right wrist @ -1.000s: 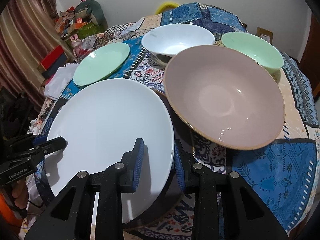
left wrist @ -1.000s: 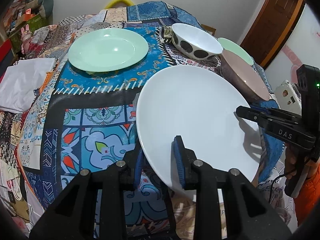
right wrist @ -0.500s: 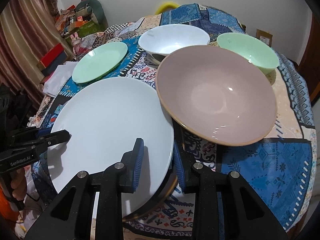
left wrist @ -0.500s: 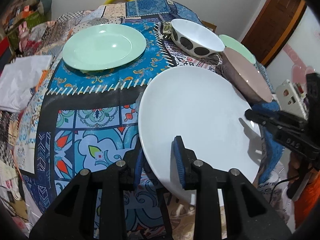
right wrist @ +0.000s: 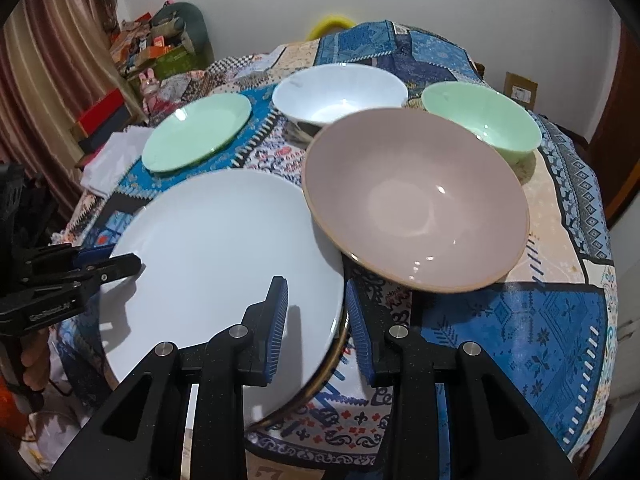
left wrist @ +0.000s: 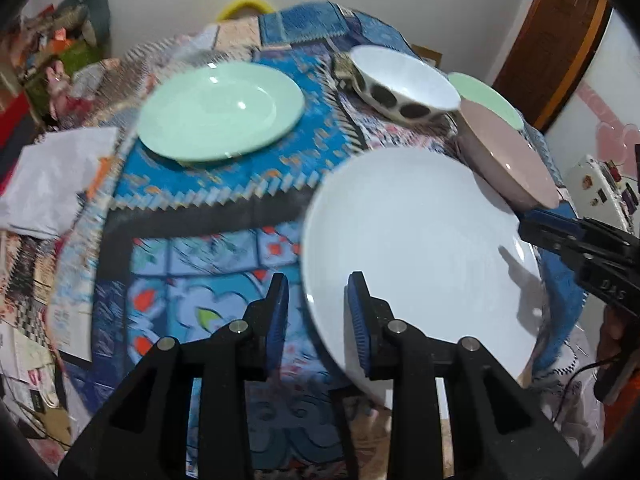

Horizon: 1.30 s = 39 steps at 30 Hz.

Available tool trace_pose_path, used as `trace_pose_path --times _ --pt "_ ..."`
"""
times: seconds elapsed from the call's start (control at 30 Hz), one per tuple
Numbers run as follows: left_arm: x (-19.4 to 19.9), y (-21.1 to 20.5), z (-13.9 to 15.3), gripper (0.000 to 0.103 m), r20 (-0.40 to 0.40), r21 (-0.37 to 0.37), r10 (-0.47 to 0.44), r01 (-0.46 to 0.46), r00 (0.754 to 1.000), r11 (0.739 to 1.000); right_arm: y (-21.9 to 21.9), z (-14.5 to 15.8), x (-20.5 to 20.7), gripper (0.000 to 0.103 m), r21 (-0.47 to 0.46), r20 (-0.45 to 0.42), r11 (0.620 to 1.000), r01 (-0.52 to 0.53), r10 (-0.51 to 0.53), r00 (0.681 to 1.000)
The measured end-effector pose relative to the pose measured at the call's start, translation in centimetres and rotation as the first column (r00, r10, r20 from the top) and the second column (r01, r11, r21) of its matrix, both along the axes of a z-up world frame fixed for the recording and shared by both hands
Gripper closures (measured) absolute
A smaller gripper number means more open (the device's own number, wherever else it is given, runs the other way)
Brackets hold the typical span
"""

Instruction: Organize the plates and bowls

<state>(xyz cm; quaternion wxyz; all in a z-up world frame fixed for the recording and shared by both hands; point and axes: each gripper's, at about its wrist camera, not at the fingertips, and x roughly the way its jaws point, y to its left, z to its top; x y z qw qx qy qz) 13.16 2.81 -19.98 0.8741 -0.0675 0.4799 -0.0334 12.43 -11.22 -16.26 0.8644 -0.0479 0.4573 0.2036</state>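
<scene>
A large white plate [left wrist: 420, 240] [right wrist: 224, 248] hangs tilted over the near part of the patterned tablecloth [left wrist: 192, 264]. My left gripper [left wrist: 319, 316] is shut on its left rim. My right gripper [right wrist: 316, 316] is shut on the opposite rim and also shows in the left wrist view [left wrist: 560, 236]. The left gripper [right wrist: 100, 264] shows at the left of the right wrist view. A pink bowl [right wrist: 416, 200] [left wrist: 508, 164] sits just beyond the plate's right side. Further back stand a green plate [left wrist: 220, 110] [right wrist: 196, 132], a white bowl with dark spots [left wrist: 404, 84] [right wrist: 340, 92] and a green bowl [right wrist: 480, 116].
A dark, gold-edged rim [right wrist: 328, 368] shows under the white plate's near edge. Folded white cloth [left wrist: 56, 176] lies off the table's left side beside cluttered boxes [right wrist: 152, 48]. A brown door [left wrist: 556, 40] stands at the right. A hand [right wrist: 32, 360] holds the left gripper.
Both grippers keep their hold on the white plate. The table behind has shifted slightly, and the pink bowl has drifted a little left in the right wrist view.
</scene>
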Motion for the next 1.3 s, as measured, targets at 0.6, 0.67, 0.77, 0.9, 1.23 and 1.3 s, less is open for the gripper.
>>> trace_pose_path --times 0.6,0.67,0.77,0.9,1.23,1.3 --pt "1.6 10.6 9.5 0.036 0.189 0.003 0.196 -0.200 0.962 0.980 6.8 5.7 2.8 0.061 0.071 0.138 0.991 -0.111 0.101 0.985" --pt "2.3 11.9 9.9 0.035 0.188 0.002 0.215 -0.220 0.958 0.976 7.8 5.8 3.5 0.060 0.078 0.136 0.989 -0.122 0.110 0.985" --pt "3.8 13.6 10.2 0.034 0.181 0.017 0.234 -0.241 0.955 0.970 9.1 5.9 4.5 0.060 0.081 0.129 0.987 -0.138 0.127 0.983" --pt "5.9 15.4 9.5 0.034 0.165 0.031 0.238 -0.246 0.957 0.969 10.8 5.6 6.2 0.060 0.070 0.116 0.986 -0.153 0.144 0.983" --pt "11.4 18.0 2.9 0.034 0.047 0.069 0.203 -0.206 0.978 0.976 14.6 1.6 10.4 0.060 0.021 0.012 0.987 -0.160 0.159 0.987" --pt "12.4 18.1 1.3 0.034 0.018 0.078 0.184 -0.185 0.983 0.980 15.4 0.5 11.2 0.060 0.002 -0.010 0.986 -0.165 0.165 0.986"
